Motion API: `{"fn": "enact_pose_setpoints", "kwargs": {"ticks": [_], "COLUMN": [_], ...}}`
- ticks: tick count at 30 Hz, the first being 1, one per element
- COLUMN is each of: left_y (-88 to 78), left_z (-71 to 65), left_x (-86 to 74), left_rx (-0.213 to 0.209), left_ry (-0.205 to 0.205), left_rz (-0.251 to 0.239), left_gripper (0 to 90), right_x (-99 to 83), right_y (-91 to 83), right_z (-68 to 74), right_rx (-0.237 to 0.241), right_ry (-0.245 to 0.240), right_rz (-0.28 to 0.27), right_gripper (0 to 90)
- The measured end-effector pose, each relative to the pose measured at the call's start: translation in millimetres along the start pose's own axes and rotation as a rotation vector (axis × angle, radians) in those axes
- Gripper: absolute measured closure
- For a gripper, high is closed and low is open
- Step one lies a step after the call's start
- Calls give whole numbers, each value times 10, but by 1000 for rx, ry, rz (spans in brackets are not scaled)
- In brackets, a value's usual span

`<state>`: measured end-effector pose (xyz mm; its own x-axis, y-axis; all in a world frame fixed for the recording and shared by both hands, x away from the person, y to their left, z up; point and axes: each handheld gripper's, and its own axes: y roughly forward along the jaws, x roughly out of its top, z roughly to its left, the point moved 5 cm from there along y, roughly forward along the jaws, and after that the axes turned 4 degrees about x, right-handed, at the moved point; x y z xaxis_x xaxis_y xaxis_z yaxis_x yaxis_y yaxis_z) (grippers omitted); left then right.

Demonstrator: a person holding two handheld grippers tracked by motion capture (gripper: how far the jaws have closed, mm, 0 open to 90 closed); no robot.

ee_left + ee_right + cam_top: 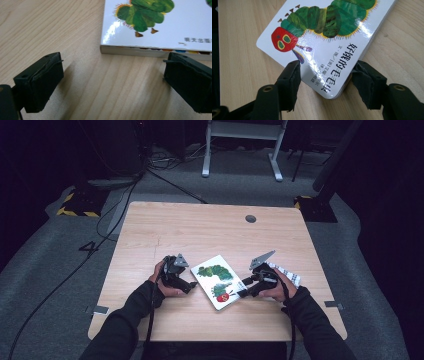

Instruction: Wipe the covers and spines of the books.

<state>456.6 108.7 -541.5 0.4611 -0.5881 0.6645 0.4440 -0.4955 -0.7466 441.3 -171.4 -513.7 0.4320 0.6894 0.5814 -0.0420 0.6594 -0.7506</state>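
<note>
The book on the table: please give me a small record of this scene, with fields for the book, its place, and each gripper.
thing: a board book with a green caterpillar on its white cover
place: lies closed and flat on the wooden table, between the two hands
left gripper: jaws wide open, resting on the table just short of the book's edge, not touching it
right gripper: jaws open, one on each side of a corner of the book; whether the pads touch it I cannot tell
behind the right hand: a white printed object, partly hidden
</note>
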Motion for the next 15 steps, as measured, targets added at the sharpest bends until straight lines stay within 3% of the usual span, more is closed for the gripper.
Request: {"fn": "enact_pose_setpoints", "kwargs": {"ticks": [7, 13, 15], "left_y": [24, 57, 45], "left_z": [16, 43, 62], "left_x": [24, 54, 58], "left_rx": [7, 11, -7], "left_ry": [-7, -14, -14], "left_rz": [2, 4, -1], "left_gripper": [20, 5, 17], "right_x": [0, 2, -10], "right_y": [-2, -58, -52], "right_z": [112, 133, 131], "right_rx": [8, 30, 38], "right_ry": [-39, -28, -12], "right_rz": [10, -30, -43], "right_gripper": [424, 426, 429]}}
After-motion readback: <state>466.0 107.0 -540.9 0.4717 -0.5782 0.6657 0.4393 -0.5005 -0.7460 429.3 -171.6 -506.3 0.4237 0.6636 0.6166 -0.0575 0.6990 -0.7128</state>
